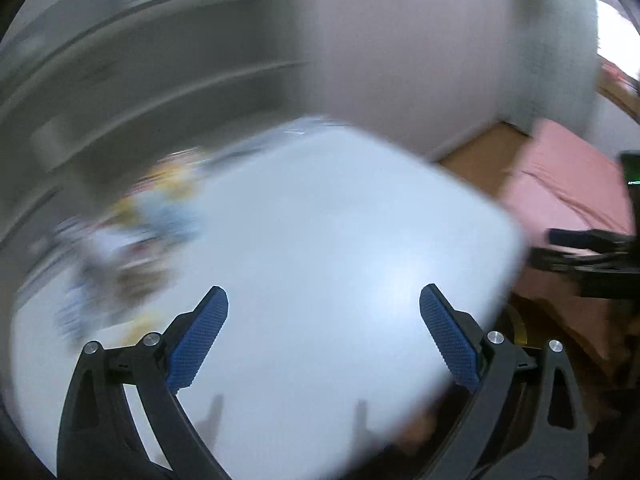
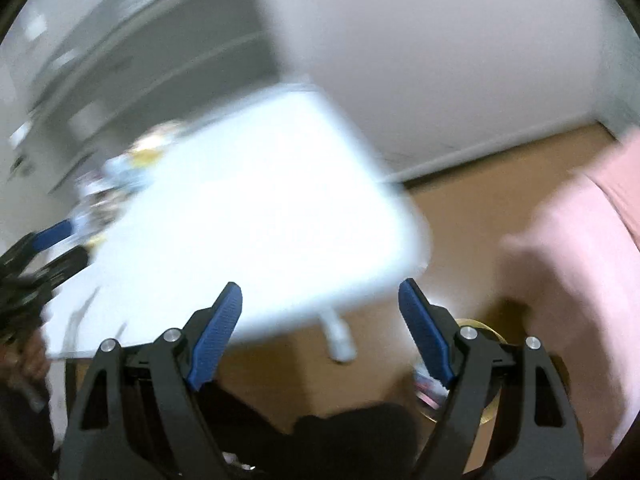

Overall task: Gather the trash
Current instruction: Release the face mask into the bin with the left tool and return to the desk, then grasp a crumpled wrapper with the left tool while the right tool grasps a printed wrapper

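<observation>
- Though both views were smeared by blur, I could see my left gripper (image 1: 324,304) spread wide and holding nothing.
- My right gripper (image 2: 320,300) also stood released and bare.
- The trash (image 1: 136,236), a blurred, colourful heap, lay at the far left of the white table (image 1: 320,220), well apart from both grippers.
- Judging by that heap, collecting remained largely undone; I saw no bin clearly.

free: near white table (image 1: 320,220) | blocked: far-left blurred clutter (image 1: 132,232)
</observation>
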The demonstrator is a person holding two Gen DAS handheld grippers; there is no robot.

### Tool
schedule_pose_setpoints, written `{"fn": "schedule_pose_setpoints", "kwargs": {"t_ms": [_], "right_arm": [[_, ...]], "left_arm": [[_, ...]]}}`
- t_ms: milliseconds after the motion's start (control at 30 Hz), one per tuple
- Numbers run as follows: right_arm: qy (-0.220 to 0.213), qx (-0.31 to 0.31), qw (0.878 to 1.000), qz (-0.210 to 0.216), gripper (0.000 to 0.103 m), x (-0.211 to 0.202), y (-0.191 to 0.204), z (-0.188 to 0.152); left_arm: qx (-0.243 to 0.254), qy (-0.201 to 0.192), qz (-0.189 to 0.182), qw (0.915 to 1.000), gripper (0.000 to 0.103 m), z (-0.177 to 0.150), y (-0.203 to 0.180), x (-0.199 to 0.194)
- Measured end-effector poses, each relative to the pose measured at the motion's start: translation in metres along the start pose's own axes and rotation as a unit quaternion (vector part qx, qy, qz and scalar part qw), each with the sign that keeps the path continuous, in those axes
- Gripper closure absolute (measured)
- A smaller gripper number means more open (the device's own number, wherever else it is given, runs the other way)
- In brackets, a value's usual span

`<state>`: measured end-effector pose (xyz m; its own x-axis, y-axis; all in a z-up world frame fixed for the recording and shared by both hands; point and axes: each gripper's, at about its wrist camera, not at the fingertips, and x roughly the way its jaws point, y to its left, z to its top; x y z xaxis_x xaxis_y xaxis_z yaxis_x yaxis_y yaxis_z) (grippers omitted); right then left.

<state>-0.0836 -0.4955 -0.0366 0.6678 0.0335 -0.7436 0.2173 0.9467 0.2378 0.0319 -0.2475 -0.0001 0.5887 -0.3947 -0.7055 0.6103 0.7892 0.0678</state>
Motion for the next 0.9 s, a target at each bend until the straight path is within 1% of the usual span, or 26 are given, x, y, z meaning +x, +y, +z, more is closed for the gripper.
{"fn": "schedule_pose_setpoints", "kwargs": {"t_ms": [33,67,100,167,200,267,333,433,500,600,667,700,733,800,833,900], "right_arm": [[0.005,-0.028,0.999,0.026,0.025,0.009,0.03,0.011],[0.011,-0.054,0.997,0.052,0.025,0.018,0.06,0.021],[0.017,-0.077,0.994,0.076,0.025,0.026,0.087,0.03],[0.028,-0.131,0.984,0.118,0.025,0.044,0.147,0.049],[0.03,-0.155,0.979,0.127,0.025,0.051,0.171,0.056],[0.035,-0.202,0.969,0.137,0.025,0.068,0.219,0.07],[0.046,-0.244,0.957,0.148,0.025,0.087,0.265,0.084],[0.046,-0.3,0.944,0.126,0.025,0.118,0.317,0.102],[0.05,-0.318,0.94,0.108,0.027,0.136,0.334,0.114],[0.066,-0.331,0.936,0.095,0.036,0.16,0.349,0.122],[0.073,-0.337,0.934,0.091,0.04,0.173,0.356,0.127],[0.076,-0.34,0.933,0.087,0.049,0.179,0.356,0.128],[0.081,-0.341,0.933,0.085,0.068,0.183,0.357,0.128],[0.093,-0.335,0.933,0.094,0.076,0.186,0.358,0.13],[0.089,-0.336,0.933,0.093,0.081,0.185,0.358,0.129],[0.075,-0.334,0.935,0.094,0.085,0.177,0.356,0.131]], "left_arm": [[-0.026,0.003,0.032,0.9992,0.009,-0.008,0.038,-0.004],[-0.042,0.006,0.048,0.9979,0.009,-0.014,0.059,-0.006],[-0.067,0.009,0.067,0.9955,0.009,-0.023,0.089,-0.009],[-0.1,0.018,0.093,0.9905,0.009,-0.037,0.13,-0.014],[-0.12,0.023,0.103,0.9871,0.009,-0.047,0.151,-0.016],[-0.146,0.031,0.112,0.9824,0.009,-0.06,0.177,-0.018],[-0.163,0.037,0.115,0.9791,0.009,-0.071,0.194,-0.018],[-0.18,0.04,0.114,0.9762,0.009,-0.079,0.212,-0.016],[-0.187,0.04,0.111,0.9752,0.009,-0.08,0.219,-0.013],[-0.195,0.036,0.1,0.975,0.009,-0.08,0.226,-0.01],[-0.192,0.035,0.091,0.9765,0.009,-0.074,0.227,0.001],[-0.191,0.036,0.089,0.9769,0.009,-0.073,0.23,0.005],[-0.19,0.04,0.089,0.977,0.009,-0.07,0.23,0.01],[-0.193,0.046,0.084,0.9764,0.009,-0.067,0.239,0.022],[-0.194,0.048,0.081,0.9764,0.009,-0.065,0.241,0.027],[-0.194,0.052,0.084,0.9761,0.01,-0.063,0.246,0.037]]}}
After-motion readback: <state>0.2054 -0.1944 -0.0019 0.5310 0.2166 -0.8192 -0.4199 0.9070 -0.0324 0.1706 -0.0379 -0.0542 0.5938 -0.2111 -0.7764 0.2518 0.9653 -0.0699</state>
